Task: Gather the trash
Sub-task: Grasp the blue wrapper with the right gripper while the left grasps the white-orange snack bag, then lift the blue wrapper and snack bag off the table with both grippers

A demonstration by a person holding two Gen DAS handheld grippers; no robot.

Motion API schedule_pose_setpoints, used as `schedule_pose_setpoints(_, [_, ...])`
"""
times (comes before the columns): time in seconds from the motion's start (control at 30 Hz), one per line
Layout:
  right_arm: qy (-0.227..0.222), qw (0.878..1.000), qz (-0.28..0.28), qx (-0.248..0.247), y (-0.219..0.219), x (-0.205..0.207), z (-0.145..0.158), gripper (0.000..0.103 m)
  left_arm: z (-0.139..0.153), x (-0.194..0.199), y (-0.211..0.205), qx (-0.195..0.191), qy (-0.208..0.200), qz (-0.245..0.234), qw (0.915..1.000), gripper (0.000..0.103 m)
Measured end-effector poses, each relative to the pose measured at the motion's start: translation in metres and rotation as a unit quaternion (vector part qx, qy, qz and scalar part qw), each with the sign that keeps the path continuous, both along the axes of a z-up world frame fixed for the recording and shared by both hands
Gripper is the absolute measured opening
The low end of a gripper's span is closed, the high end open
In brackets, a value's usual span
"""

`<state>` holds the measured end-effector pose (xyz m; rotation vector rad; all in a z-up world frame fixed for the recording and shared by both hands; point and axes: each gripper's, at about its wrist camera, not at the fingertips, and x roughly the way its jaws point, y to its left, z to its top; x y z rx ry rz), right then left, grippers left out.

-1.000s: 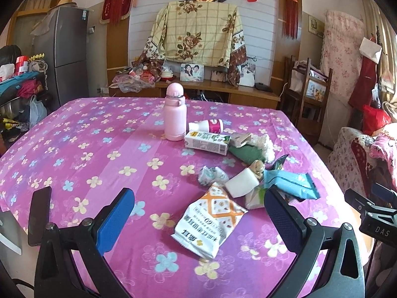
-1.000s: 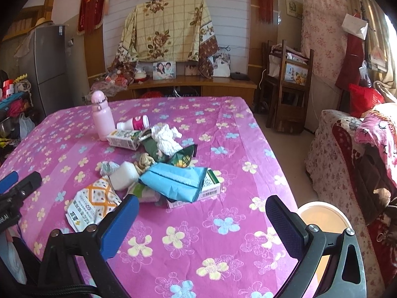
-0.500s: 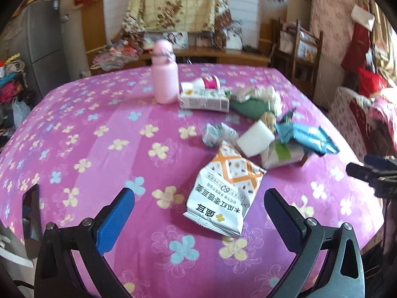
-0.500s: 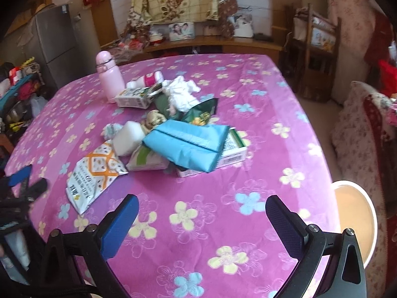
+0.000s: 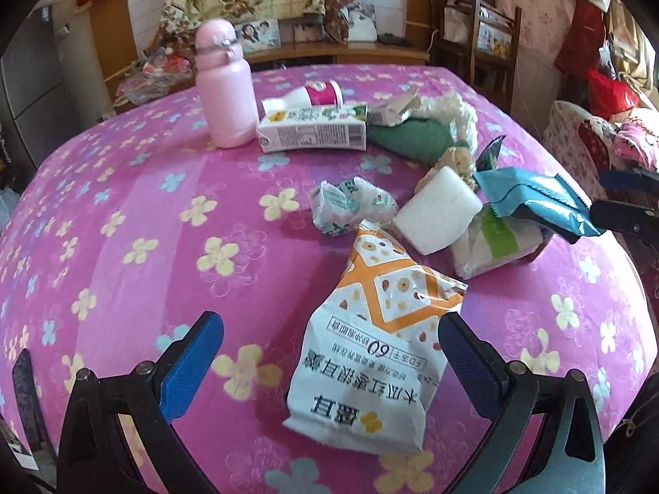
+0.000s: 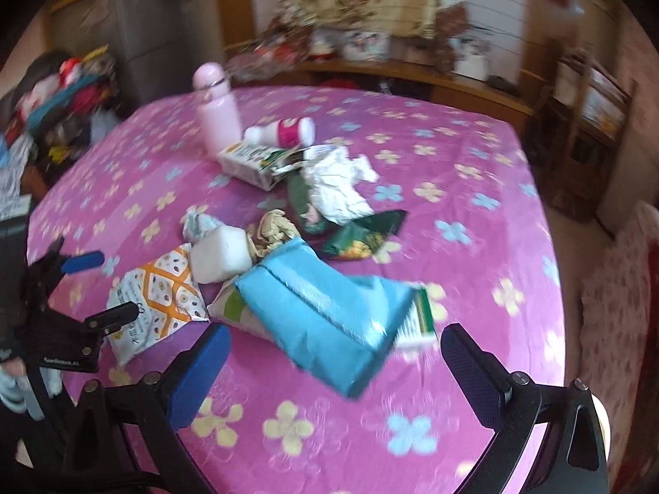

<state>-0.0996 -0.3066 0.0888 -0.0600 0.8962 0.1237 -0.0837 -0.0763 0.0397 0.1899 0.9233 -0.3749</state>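
Fingers of left gripper (image 5: 329, 354) and right gripper (image 6: 335, 356) spread, empty; blue wrapper (image 6: 325, 321) motion-blurred, hiding box beneath

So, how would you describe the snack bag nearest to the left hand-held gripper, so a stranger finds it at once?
On the pink flowered tablecloth, find the trash pile beside the upright pink bottle. At the pile's near edge, between the open fingers of the left hand-held gripper, lies a flat snack bag. Only it is white with an orange lattice.

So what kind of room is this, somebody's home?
Most likely a lived-in home's dining or living room: a flowered tablecloth over the table, framed family photos on a wooden sideboard, and a fridge behind.
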Motion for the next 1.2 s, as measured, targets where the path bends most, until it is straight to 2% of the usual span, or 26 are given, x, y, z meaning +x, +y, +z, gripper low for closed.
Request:
schedule_pose_setpoints(0.17, [0.020,0.999,0.045,-0.013,0.005,0.031,-0.011,0.103,-0.011,0.009,-0.010,0.002,0.026,-0.016,0.9995,0.103])
schedule_pose_setpoints(0.27, [0.038,0.998,0.054,-0.020,0.006,0.044,-0.021,0.103,-0.015,0.012,-0.015,-0.003,0.039,-0.022,0.9990,0.101])
schedule_pose_setpoints(0.37, [0.051,0.997,0.054,-0.014,0.005,0.050,-0.032,0.103,-0.020,0.013,-0.019,-0.015,0.057,-0.029,0.9979,0.079])
schedule_pose_setpoints(0.43, [0.044,0.998,0.047,-0.010,0.003,0.048,-0.034,0.100,-0.018,0.011,-0.018,-0.026,0.062,-0.026,0.9974,0.070])
schedule_pose_setpoints(0.47, [0.041,0.998,0.046,-0.001,0.002,0.046,-0.034,0.090,-0.016,0.010,-0.019,-0.023,0.059,-0.024,0.9977,0.060])
schedule_pose_setpoints(0.5, [0.038,0.998,0.044,0.011,0.001,0.043,-0.034,0.072,-0.014,0.008,-0.018,-0.022,0.057,-0.026,0.9978,0.054])
schedule_pose_setpoints(0.53, [0.033,0.999,0.036,0.016,-0.001,0.040,-0.032,0.067,-0.013,0.006,-0.018,-0.022,0.056,-0.025,0.9979,0.049])
schedule_pose_setpoints(0.67, [0.012,0.999,0.025,0.042,-0.003,0.022,-0.023,0.066,-0.002,-0.004,-0.013,-0.020,0.049,-0.015,0.9985,0.014])
schedule_pose_setpoints(0.83, [-0.019,0.998,0.009,0.062,-0.002,-0.009,-0.003,0.066,0.005,-0.014,-0.003,-0.038,0.048,-0.007,0.9981,0.012])
schedule_pose_setpoints(0.93, [-0.021,0.998,0.004,0.062,0.001,-0.026,0.002,0.066,0.013,-0.021,0.003,-0.057,0.052,-0.005,0.9970,0.011])
schedule_pose_setpoints(1.07, [-0.002,0.998,-0.014,0.058,0.001,-0.048,-0.007,0.066,0.020,-0.032,0.008,-0.071,0.058,-0.005,0.9958,0.011])
schedule_pose_setpoints(1.13, [0.015,0.998,-0.035,0.040,-0.002,-0.055,-0.019,0.067,0.016,-0.034,0.007,-0.069,0.068,-0.009,0.9953,0.011])
schedule_pose_setpoints(1.2, [0.039,0.997,-0.047,0.052,-0.007,-0.058,-0.031,0.068,0.010,-0.035,0.007,-0.068,0.076,-0.001,0.9948,0.014])
